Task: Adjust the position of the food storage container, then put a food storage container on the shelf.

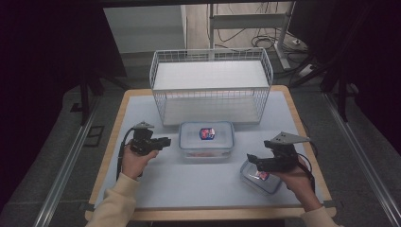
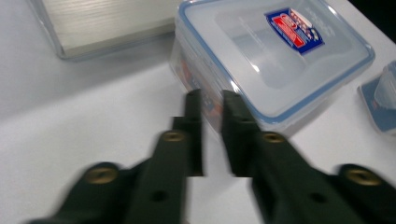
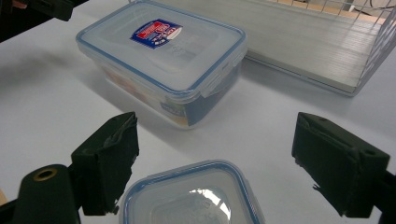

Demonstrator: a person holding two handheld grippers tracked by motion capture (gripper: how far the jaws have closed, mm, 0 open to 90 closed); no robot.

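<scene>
Two clear lidded boxes and one wire basket sit on the pale desk [image 1: 142, 189]. The white wire basket [image 1: 211, 85] is at the far side, a pale board lying on its floor. Just in front of it sits the big rectangular container [image 1: 206, 141], blue-rimmed lid on, a red and blue label on top. Nearer the person's right is the small container [image 1: 261, 176], lid on too. The left gripper [image 1: 166, 141] is held beside the big container's left end; in the left gripper view its jaws are nearly closed with only a thin slit between them, gripping nothing, tips close to the box's side wall. The right gripper [image 1: 250, 159] hovers over the small container, jaws spread wide either side of its lid, touching nothing I can see.
</scene>
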